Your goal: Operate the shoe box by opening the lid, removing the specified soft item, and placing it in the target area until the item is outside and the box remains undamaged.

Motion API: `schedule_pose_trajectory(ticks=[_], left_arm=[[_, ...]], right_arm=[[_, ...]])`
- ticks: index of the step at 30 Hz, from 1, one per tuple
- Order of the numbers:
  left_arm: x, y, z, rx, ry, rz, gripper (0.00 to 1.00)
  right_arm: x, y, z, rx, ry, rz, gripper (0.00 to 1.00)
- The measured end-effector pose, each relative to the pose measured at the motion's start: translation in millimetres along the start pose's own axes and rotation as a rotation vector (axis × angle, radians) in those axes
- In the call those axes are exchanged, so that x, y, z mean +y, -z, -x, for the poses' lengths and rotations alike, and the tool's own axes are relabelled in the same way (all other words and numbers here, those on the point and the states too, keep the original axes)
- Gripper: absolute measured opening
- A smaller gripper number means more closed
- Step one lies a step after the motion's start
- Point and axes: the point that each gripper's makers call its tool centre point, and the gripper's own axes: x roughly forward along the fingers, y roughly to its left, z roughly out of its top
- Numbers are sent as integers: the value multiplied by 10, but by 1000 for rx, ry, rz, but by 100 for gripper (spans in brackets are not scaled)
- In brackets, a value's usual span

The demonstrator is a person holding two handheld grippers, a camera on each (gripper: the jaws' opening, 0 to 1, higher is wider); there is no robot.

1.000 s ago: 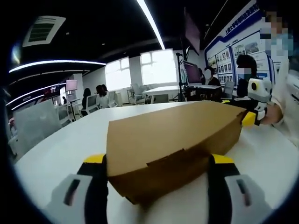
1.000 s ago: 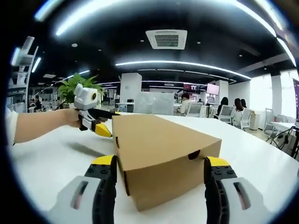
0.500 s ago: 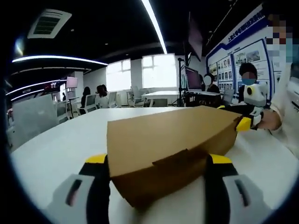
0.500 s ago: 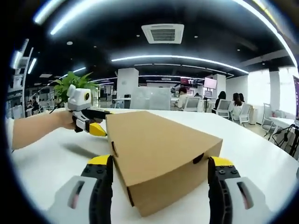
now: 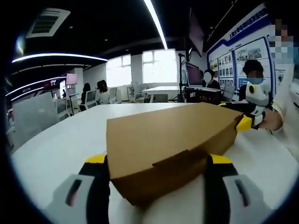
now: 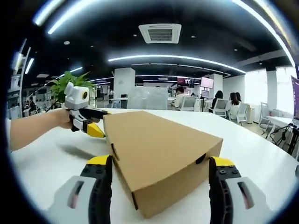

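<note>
Closed shoe box [image 5: 168, 149] at frame centre, between spread left gripper [image 5: 159, 186] jaws, right gripper [image 6: 159, 186] jaws likewise spread around its opposite end

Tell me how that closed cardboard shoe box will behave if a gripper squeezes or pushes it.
The shoe box looks like thin plain cardboard, so hard squeezing would probably dent its walls. Its flat, wide base on the white table suggests it will slide, not tip or roll. With the left gripper and right gripper at opposite ends, it likely lifts lightly, though its contents are hidden.

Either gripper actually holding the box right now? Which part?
Cannot be told. Each gripper straddles one end of the closed shoe box: left gripper, right gripper. Jaws flank the end corners; contact isn't visible.
</note>
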Motion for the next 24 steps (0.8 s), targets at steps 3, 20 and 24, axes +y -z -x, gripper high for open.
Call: schedule_pose_trajectory(ticks=[3,20,24], left_arm=[[-9,1,17,-5,-5,5,86],[-75,-17,95,-60,-45,64,86],[-92,-2,137,-67,-56,71,85]], right_arm=[[-14,4,10,-4,-17,-1,87],[2,4,45,-35,-75,1,83],[15,5,50,-30,-90,2,82]])
